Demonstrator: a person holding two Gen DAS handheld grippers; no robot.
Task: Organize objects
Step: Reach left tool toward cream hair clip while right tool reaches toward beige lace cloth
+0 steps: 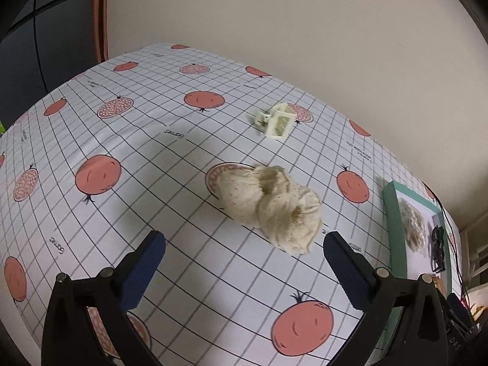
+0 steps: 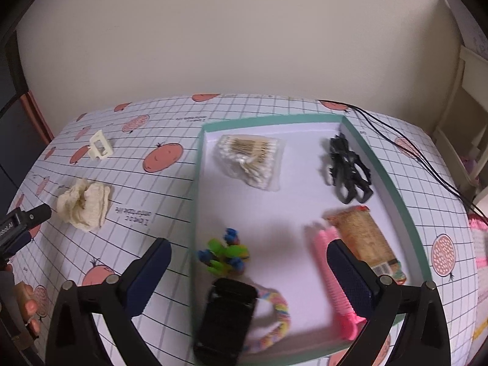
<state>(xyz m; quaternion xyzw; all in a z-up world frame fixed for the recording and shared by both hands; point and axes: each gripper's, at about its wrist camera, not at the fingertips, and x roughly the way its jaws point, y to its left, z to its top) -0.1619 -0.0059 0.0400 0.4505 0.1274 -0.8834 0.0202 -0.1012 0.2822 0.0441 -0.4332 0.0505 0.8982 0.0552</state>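
Observation:
A cream scrunchie (image 1: 271,207) lies on the pomegranate-print tablecloth (image 1: 122,140), just ahead of my open left gripper (image 1: 244,241) and slightly right of its centre. Farther back sits a cream hair claw clip (image 1: 277,120). In the right wrist view the same scrunchie (image 2: 85,206) and cream clip (image 2: 100,149) lie left of a green-rimmed tray (image 2: 195,201). My right gripper (image 2: 248,247) hangs open above the tray's near part. Below it a blurred black clip (image 2: 227,317) rests at the tray's near edge, partly over a multicolour scrunchie (image 2: 276,320).
The tray also holds a bag of cotton swabs (image 2: 250,158), a black claw clip (image 2: 347,170), a snack packet (image 2: 366,241), a pink comb (image 2: 332,280) and a green and blue clip (image 2: 224,253). Black cables (image 2: 396,140) run behind it. The wall is close behind the table.

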